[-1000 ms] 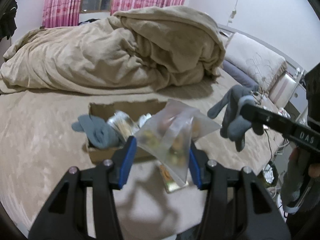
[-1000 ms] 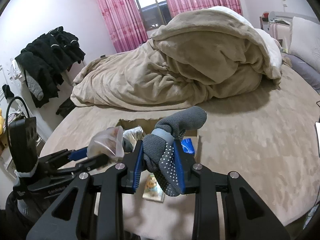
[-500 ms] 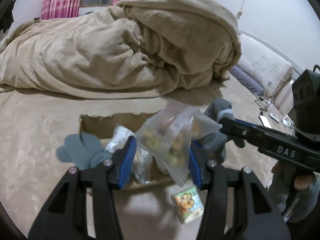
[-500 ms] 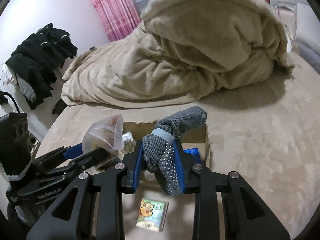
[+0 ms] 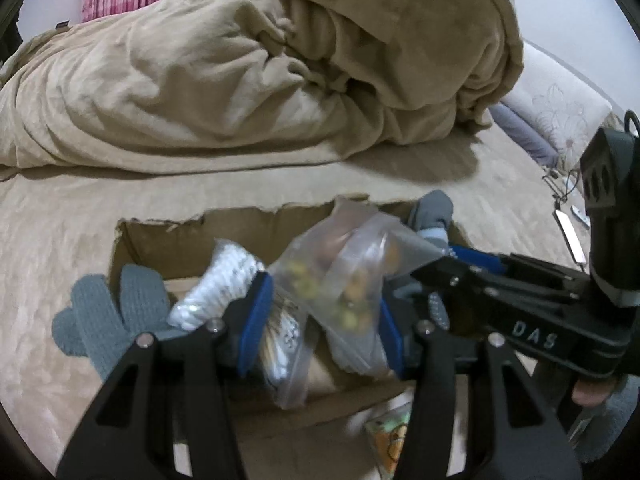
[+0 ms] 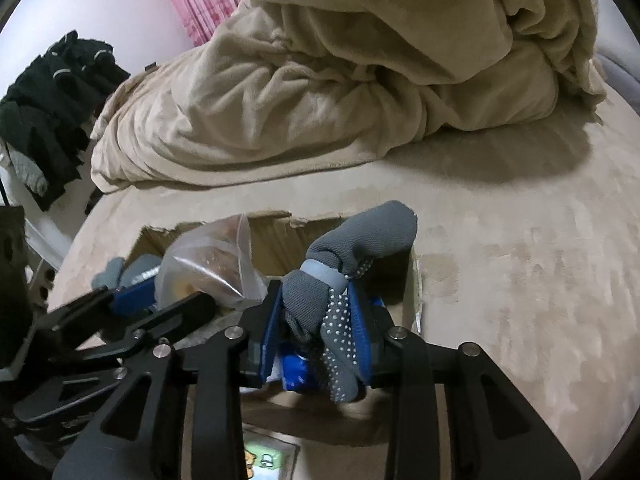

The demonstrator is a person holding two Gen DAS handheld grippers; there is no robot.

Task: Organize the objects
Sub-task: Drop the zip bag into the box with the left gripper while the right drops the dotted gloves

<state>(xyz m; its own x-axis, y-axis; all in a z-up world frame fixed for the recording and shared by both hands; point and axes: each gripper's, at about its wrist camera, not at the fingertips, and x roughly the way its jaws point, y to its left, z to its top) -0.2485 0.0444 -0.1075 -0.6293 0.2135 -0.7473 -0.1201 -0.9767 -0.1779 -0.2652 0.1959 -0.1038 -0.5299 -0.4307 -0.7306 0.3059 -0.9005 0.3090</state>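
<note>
An open cardboard box (image 5: pixel 160 240) (image 6: pixel 276 228) sits on the bed. My left gripper (image 5: pixel 320 316) is shut on a clear plastic bag of small snacks (image 5: pixel 344 272) and holds it over the box; the bag also shows in the right wrist view (image 6: pixel 208 264). My right gripper (image 6: pixel 316 332) is shut on a grey dotted glove (image 6: pixel 340 280) and holds it over the box's right side. A second grey glove (image 5: pixel 108 316) hangs over the box's left wall. White packets (image 5: pixel 224 284) lie inside the box.
A small picture card (image 6: pixel 268 460) (image 5: pixel 390 440) lies on the bed in front of the box. A heaped beige blanket (image 5: pixel 260 60) fills the back. Dark clothes (image 6: pixel 48 92) hang at the left. A pillow (image 5: pixel 560 116) lies at the right.
Both grippers have moved forward and down with their loads, from in front of the box to right over it. The box now looks much nearer.
</note>
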